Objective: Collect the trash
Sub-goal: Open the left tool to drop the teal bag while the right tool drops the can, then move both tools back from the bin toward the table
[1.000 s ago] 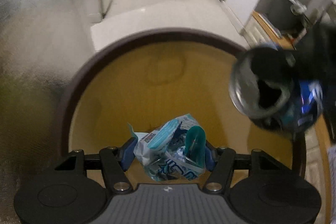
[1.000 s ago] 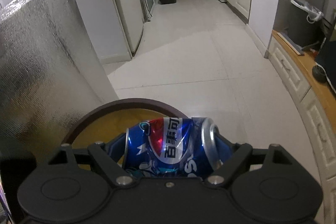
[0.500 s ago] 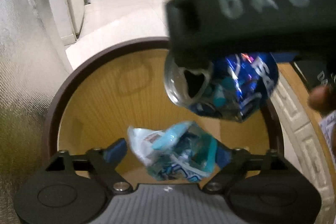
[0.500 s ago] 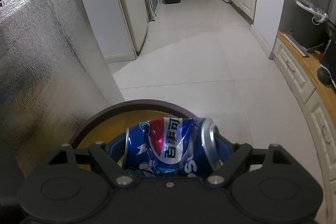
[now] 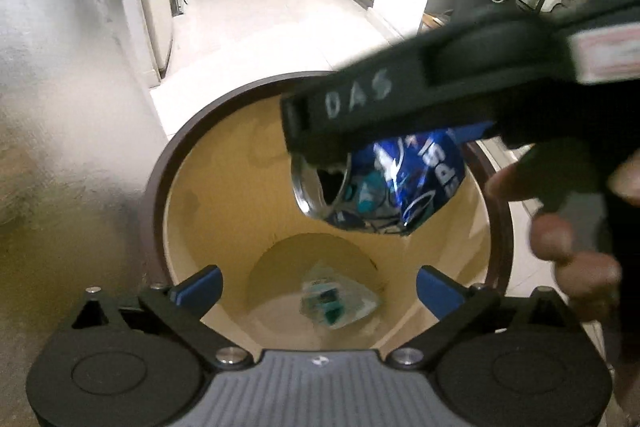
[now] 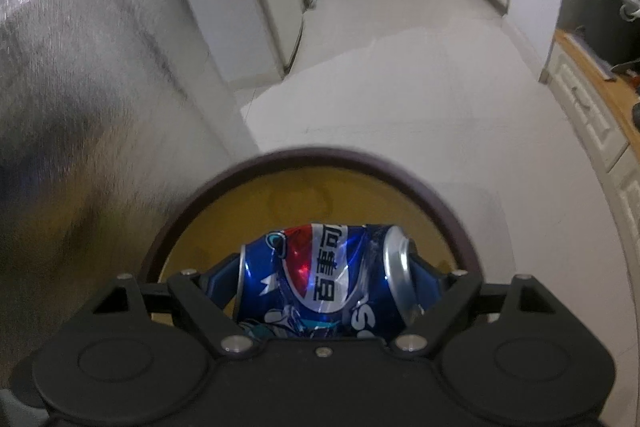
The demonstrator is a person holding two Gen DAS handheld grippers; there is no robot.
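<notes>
- One piece of trash was already in the bin [image 5: 158, 187]: a crumpled teal-and-white wrapper [image 5: 338, 303] lay on the bin's yellow floor, directly below the left gripper [image 5: 318, 283].
- The left gripper's fingers [image 5: 200, 285] had just been opening and stood wide apart over the bin mouth, with nothing between them.
- One piece was left to drop, as far as the views showed: a crushed blue soda can [image 6: 326, 279], clamped end to end by the right gripper [image 6: 326, 281].
- In the left wrist view the can [image 5: 384, 187] hung above the bin's open mouth, inside the ring of the dark brown rim, so releasing it appeared to be the next step.
- The person's hand [image 5: 568, 227] held the right gripper's handle at the right edge of that view.
- Count: one bin, one wrapper, one can, two grippers.
- The wrapper was blurred, so it may have been one bundle or several scraps pressed together.
- No other trash showed on the pale tiled floor [image 6: 400, 95]; whether more waited outside these views could not be told.
</notes>
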